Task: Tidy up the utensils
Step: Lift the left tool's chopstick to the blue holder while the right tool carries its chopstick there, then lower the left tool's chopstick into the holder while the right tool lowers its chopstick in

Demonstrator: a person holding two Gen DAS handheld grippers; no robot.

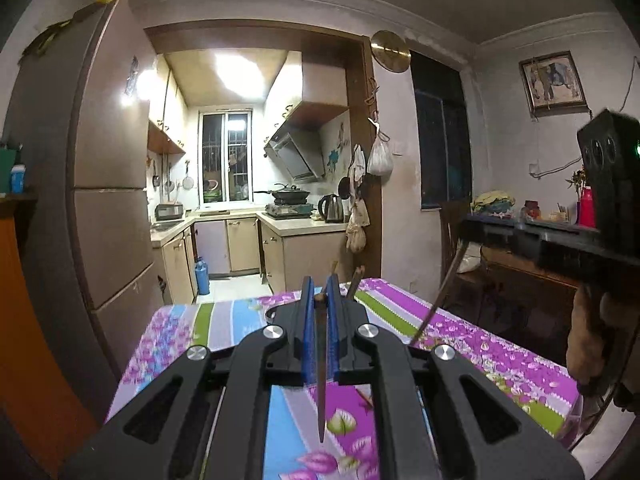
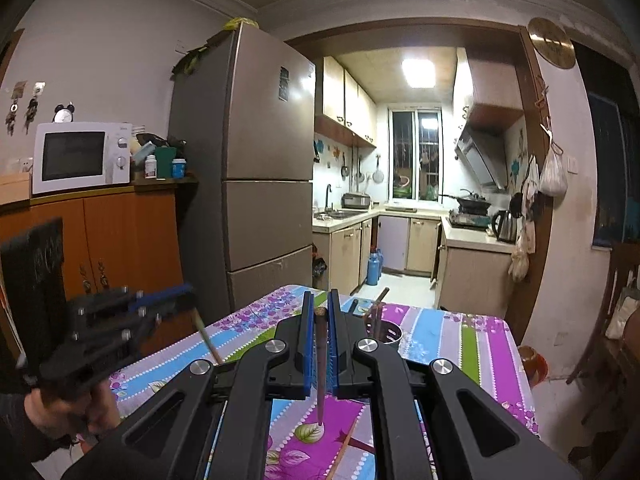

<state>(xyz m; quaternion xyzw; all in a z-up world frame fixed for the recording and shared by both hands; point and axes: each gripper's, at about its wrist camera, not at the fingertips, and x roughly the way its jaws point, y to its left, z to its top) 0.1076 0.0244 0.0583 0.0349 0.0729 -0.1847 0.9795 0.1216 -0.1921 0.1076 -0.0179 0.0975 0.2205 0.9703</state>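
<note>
My left gripper is shut on a brown chopstick that hangs down between its blue pads, above the flowered tablecloth. My right gripper is shut on another brown chopstick, also pointing down. Each gripper shows in the other's view: the right gripper with its slanted chopstick, the left gripper with its chopstick. A dark perforated utensil holder stands on the table just beyond the right gripper, with chopsticks in it. One loose chopstick lies on the cloth.
A tall fridge stands beyond the table's far left corner, with a microwave on an orange cabinet beside it. A doorway opens to the kitchen behind. A wooden chair and a dark side table stand to the right.
</note>
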